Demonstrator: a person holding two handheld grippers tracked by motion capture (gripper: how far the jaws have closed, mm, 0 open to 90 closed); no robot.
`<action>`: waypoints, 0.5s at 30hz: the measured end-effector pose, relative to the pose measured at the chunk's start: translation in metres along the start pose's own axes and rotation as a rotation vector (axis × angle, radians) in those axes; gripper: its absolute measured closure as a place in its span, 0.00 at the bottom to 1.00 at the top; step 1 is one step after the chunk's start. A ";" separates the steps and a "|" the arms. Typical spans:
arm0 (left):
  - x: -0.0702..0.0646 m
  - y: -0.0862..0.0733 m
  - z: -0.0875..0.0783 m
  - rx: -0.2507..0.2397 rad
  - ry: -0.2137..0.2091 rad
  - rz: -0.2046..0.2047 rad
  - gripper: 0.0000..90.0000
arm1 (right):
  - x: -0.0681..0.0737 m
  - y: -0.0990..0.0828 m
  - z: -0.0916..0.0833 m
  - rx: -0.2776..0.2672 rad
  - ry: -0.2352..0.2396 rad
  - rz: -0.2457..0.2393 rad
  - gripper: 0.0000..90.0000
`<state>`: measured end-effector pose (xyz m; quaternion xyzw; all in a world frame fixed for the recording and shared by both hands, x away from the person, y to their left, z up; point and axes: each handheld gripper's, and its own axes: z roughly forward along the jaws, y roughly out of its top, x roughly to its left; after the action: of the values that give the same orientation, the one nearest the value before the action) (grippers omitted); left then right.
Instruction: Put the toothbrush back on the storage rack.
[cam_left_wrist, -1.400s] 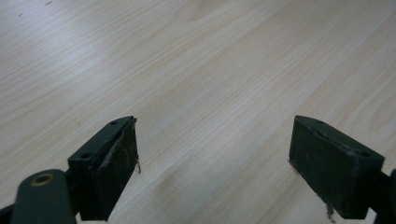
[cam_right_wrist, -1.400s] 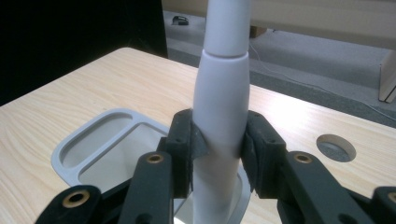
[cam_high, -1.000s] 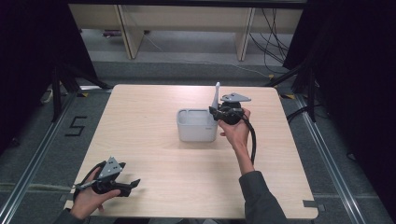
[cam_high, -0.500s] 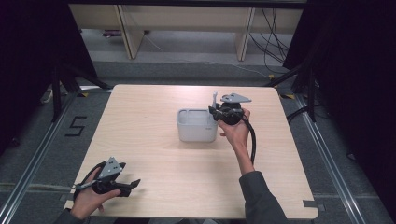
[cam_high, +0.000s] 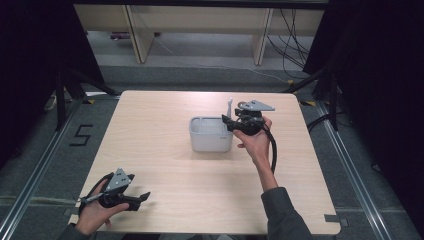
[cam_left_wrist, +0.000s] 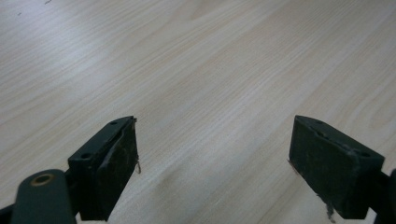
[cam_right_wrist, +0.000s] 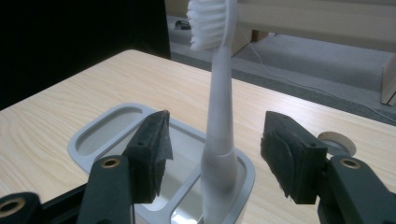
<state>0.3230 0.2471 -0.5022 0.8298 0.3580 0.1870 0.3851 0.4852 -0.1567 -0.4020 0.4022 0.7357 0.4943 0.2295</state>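
The right tongs (cam_right_wrist: 215, 154), just opening, stand clear around the white toothbrush (cam_right_wrist: 218, 116) (upright in the grey holder (cam_high: 210, 135)). The left tongs (cam_left_wrist: 212, 168) gape wide over bare bench (cam_high: 165, 150) at seven o'clock.

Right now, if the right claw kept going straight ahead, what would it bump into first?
Probably the white toothbrush: it stands upright in the grey holder, between the right claw's jaws, which have just been opening. Neither pad seems to touch it.
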 end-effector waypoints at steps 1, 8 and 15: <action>0.000 0.000 0.000 -0.001 0.000 0.000 0.17 | 0.000 0.000 -0.001 -0.001 -0.002 -0.005 0.46; 0.000 0.000 0.000 0.004 0.005 0.004 0.17 | 0.001 -0.003 -0.008 -0.011 0.002 0.001 0.44; 0.000 0.000 0.000 0.002 0.000 0.004 0.17 | 0.003 -0.006 -0.014 -0.013 -0.004 0.002 0.43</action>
<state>0.3232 0.2471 -0.5026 0.8309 0.3566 0.1873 0.3838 0.4715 -0.1629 -0.4017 0.4026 0.7315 0.4986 0.2331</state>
